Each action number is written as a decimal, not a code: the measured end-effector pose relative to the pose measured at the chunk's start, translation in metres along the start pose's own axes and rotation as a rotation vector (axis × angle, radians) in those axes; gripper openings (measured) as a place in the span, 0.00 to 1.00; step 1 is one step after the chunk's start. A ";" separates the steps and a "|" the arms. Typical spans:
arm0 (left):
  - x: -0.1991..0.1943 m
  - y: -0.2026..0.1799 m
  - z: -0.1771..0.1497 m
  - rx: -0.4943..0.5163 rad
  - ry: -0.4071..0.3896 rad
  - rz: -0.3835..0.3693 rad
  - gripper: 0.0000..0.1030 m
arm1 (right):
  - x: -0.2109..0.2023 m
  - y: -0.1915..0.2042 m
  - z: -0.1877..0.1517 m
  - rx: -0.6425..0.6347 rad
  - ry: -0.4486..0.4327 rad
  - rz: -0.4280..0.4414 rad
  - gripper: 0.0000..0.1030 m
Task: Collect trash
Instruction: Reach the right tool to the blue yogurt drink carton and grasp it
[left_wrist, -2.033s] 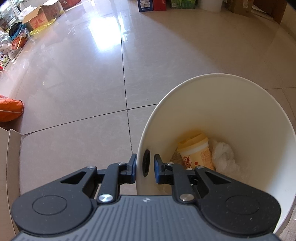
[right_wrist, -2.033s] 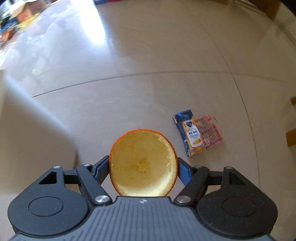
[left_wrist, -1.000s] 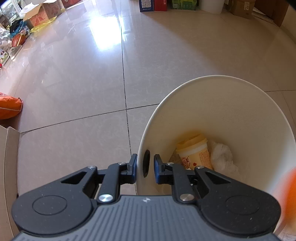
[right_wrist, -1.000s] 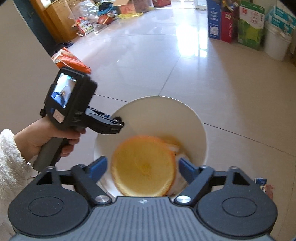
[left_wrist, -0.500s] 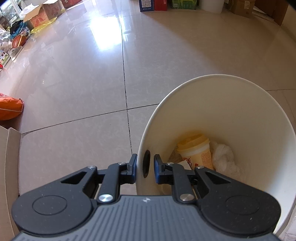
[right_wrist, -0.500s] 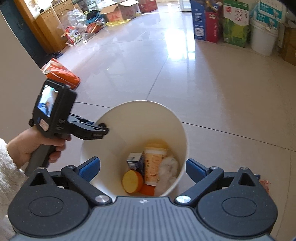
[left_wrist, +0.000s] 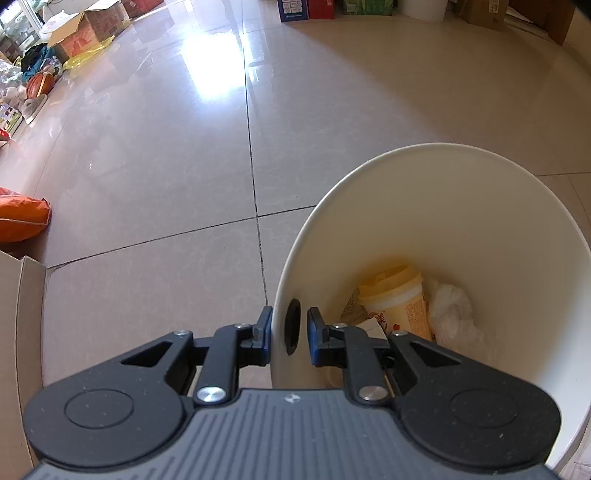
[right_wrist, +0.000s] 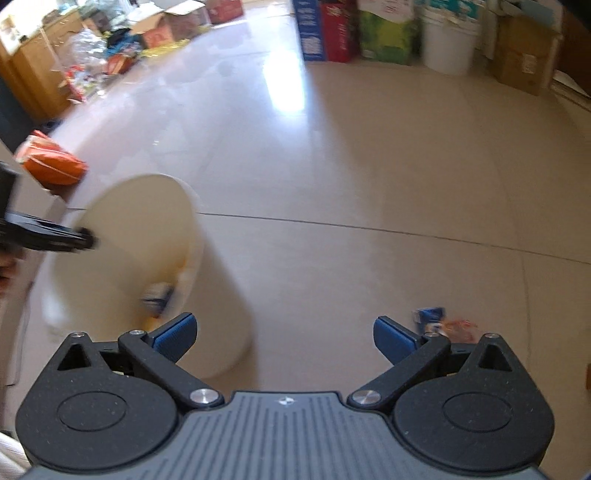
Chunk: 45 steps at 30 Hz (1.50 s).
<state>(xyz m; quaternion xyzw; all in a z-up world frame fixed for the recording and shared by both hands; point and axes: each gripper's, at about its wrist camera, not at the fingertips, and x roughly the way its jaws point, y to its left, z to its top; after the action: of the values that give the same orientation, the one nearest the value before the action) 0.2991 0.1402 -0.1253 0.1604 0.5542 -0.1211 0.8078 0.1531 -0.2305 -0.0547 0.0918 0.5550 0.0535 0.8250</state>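
Note:
My left gripper (left_wrist: 290, 325) is shut on the near rim of the white trash bin (left_wrist: 461, 221), one finger outside the wall and one inside. A yellow cup (left_wrist: 395, 302) and crumpled white plastic (left_wrist: 452, 314) lie at the bottom. In the blurred right wrist view the bin (right_wrist: 147, 229) stands at the left with the left gripper (right_wrist: 85, 236) on its rim. My right gripper (right_wrist: 284, 334) hangs over bare floor to the right of the bin, its jaws opening wide with nothing between them. A blue carton (right_wrist: 430, 317) and a red wrapper (right_wrist: 460, 326) lie on the floor just beyond its right finger.
An orange bag (left_wrist: 18, 218) lies on the floor at the left, beside a cardboard box edge (left_wrist: 22, 332). Boxes, a white bucket (right_wrist: 448, 40) and clutter line the far wall. Glossy tiled floor stretches between.
The right gripper let the orange peel half drop into the bin, opened wider, and swung right and down, away from the bin toward the carton. The left gripper kept still on the rim.

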 end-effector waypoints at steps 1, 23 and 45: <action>0.000 0.000 0.000 -0.001 0.000 0.000 0.16 | 0.006 -0.008 -0.004 -0.009 0.001 -0.021 1.00; 0.000 0.006 0.005 -0.037 0.016 -0.011 0.16 | 0.174 -0.144 -0.051 0.149 0.128 -0.131 1.00; 0.005 -0.004 0.003 -0.004 0.018 0.017 0.16 | 0.238 -0.159 -0.055 0.189 0.204 -0.118 0.82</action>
<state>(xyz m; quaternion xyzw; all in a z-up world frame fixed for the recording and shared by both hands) 0.3024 0.1354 -0.1291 0.1646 0.5605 -0.1116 0.8039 0.1898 -0.3355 -0.3240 0.1306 0.6430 -0.0387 0.7537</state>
